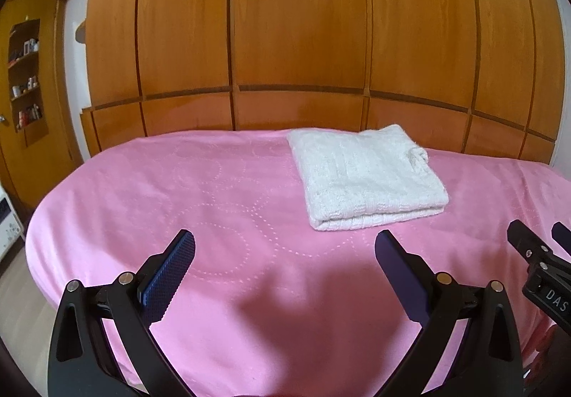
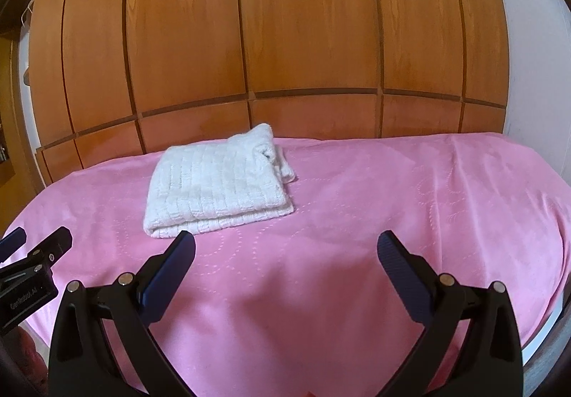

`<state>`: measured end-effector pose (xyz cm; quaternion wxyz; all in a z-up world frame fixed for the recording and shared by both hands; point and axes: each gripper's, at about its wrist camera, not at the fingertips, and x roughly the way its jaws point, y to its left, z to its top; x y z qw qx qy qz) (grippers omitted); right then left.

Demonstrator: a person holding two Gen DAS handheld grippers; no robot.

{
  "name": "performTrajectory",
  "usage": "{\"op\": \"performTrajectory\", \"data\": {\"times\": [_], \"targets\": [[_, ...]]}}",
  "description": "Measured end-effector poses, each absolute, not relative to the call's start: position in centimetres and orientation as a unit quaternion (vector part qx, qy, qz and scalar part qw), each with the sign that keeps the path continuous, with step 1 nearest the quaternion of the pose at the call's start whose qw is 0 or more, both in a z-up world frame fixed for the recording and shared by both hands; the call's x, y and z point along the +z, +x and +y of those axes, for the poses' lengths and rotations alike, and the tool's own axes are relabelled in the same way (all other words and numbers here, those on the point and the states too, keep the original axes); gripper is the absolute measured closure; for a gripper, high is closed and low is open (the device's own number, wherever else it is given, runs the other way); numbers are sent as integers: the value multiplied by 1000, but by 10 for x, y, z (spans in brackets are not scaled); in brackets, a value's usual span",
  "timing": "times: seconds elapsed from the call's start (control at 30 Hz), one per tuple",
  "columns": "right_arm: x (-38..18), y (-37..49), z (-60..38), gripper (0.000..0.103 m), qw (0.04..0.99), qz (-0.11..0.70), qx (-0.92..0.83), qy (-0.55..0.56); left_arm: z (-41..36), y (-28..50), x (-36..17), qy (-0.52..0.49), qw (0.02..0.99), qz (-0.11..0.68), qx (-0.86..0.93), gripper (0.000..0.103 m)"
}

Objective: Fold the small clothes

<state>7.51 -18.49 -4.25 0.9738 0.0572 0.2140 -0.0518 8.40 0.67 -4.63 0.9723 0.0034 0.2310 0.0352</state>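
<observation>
Standing behind everything was a big brown wooden wardrobe point(image 1: 299, 29) with tall doors, and it filled the back of both views. A pink bedspread point(image 1: 178, 190) covered the bed in front of it, and it had rings of little dots stitched into it. One white knitted garment point(image 1: 367, 175) lay folded on the bedspread near the far edge, close to the wardrobe. It looked like a neat thick square, with a small bunched bit at its far right corner. At the left side of the room, a small shelf point(image 1: 26, 75) held some tiny bottles, too small to make out.

The left gripper point(image 1: 285, 243) hung over the near edge of the bedspread with its two blue pads spread wide and nothing between them. The right gripper point(image 2: 285, 243) was just beside it, also spread wide and holding nothing. Neither one touched the white garment, which lay past their tips.
</observation>
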Motion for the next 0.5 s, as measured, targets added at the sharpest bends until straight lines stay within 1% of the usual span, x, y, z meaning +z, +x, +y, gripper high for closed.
{"op": "performTrajectory", "data": {"times": [0.13, 0.3, 0.5], "targets": [[-43, 74, -183, 2, 974, 215, -48, 53, 5, 80, -44, 18, 976, 213, 47, 3], [-43, 74, -182, 2, 973, 219, -40, 56, 2, 81, -43, 19, 972, 230, 36, 3], [-41, 74, -182, 2, 974, 217, -36, 56, 0, 80, -42, 26, 974, 224, 34, 3]]}}
